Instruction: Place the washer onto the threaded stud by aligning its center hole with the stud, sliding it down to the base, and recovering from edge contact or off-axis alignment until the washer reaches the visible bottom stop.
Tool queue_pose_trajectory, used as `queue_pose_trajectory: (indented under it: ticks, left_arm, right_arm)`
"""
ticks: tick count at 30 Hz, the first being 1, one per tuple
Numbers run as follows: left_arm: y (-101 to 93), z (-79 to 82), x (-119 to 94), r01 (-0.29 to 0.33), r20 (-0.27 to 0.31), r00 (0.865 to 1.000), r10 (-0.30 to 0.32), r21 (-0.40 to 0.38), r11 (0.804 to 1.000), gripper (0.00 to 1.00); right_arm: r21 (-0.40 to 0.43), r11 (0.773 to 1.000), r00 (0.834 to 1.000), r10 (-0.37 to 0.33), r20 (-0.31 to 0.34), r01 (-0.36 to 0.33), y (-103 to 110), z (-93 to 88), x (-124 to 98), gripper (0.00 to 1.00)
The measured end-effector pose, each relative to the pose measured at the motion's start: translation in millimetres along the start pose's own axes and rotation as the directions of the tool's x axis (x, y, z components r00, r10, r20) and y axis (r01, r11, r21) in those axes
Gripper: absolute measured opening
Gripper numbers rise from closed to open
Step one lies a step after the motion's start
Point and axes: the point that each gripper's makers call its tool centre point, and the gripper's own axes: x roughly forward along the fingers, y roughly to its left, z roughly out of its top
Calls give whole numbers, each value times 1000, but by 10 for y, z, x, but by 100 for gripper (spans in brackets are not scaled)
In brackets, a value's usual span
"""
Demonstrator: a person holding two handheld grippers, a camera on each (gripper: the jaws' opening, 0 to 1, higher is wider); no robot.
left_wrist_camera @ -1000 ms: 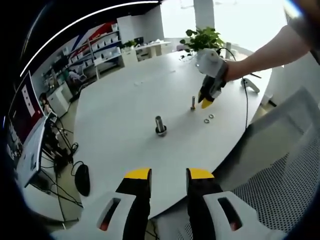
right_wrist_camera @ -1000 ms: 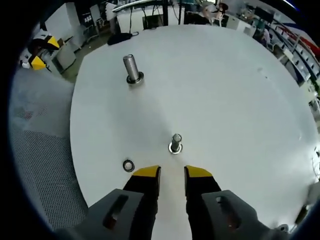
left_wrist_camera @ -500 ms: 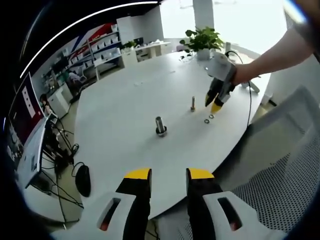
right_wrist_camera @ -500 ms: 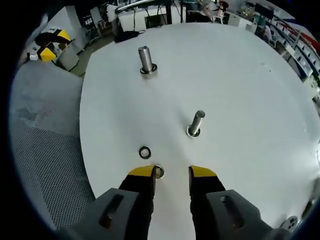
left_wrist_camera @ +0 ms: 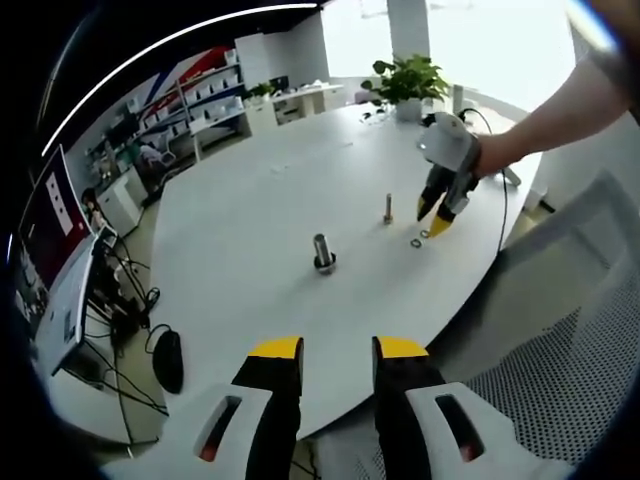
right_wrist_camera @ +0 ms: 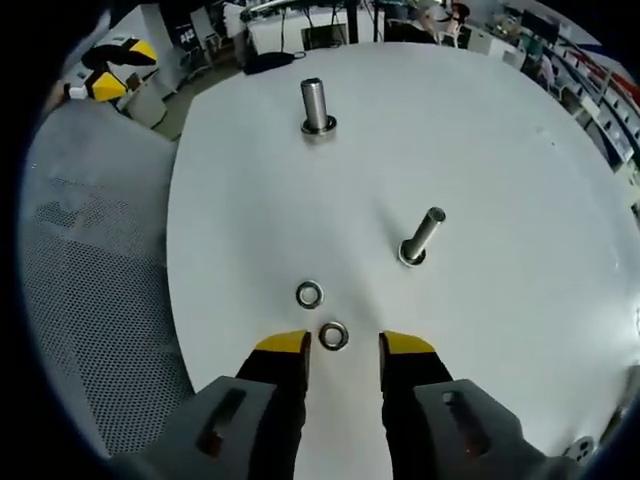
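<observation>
Two steel washers lie flat on the white round table [right_wrist_camera: 520, 200]. One washer [right_wrist_camera: 333, 335] sits right between the yellow tips of my open right gripper [right_wrist_camera: 343, 347]; the other washer [right_wrist_camera: 309, 294] lies just beyond it. A thin threaded stud [right_wrist_camera: 421, 235] stands upright past them, and a thicker stud [right_wrist_camera: 316, 104] stands farther off. In the left gripper view my left gripper [left_wrist_camera: 338, 349] hangs open over the table's near edge, far from the thick stud [left_wrist_camera: 323, 251], the thin stud [left_wrist_camera: 388, 207] and the right gripper [left_wrist_camera: 436, 219] held by a hand over a washer [left_wrist_camera: 415, 242].
A mesh office chair [right_wrist_camera: 90, 280] stands against the table's edge beside the washers. A potted plant [left_wrist_camera: 405, 80] sits at the table's far side. Shelves, a monitor and cables [left_wrist_camera: 110, 300] fill the floor on the left.
The right gripper has drawn back from the thin stud toward the table's edge and now straddles a washer that was under its left tip. The left gripper has stayed still.
</observation>
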Motion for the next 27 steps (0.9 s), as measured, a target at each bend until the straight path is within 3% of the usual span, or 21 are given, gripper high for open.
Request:
queue_pose_trajectory:
  ticks: [5, 11, 19, 24, 27]
  left_arm:
    - [-8, 4, 0, 2, 2, 1000, -2, 2, 1000, 25]
    - [-10, -7, 7, 4, -5, 1000, -4, 6, 1000, 25]
    - [-20, -14, 11, 7, -10, 1000, -7, 12, 1000, 25]
    - [-20, -13, 15, 8, -10, 1000, -8, 13, 1000, 25]
    - [-22, -11, 15, 9, -8, 1000, -9, 11, 1000, 25]
  right_arm:
    - [-9, 1000, 1000, 3, -10, -3, 48, -41, 13, 27]
    - [-44, 998, 999, -40, -1, 40, -2, -40, 23, 23]
    - [-98, 995, 1000, -24, -10, 23, 40, -21, 39, 17]
    - [-23, 999, 999, 23, -33, -23, 6, 3, 51, 15]
    - [-52, 998, 998, 35, -58, -38, 6, 25, 65, 15]
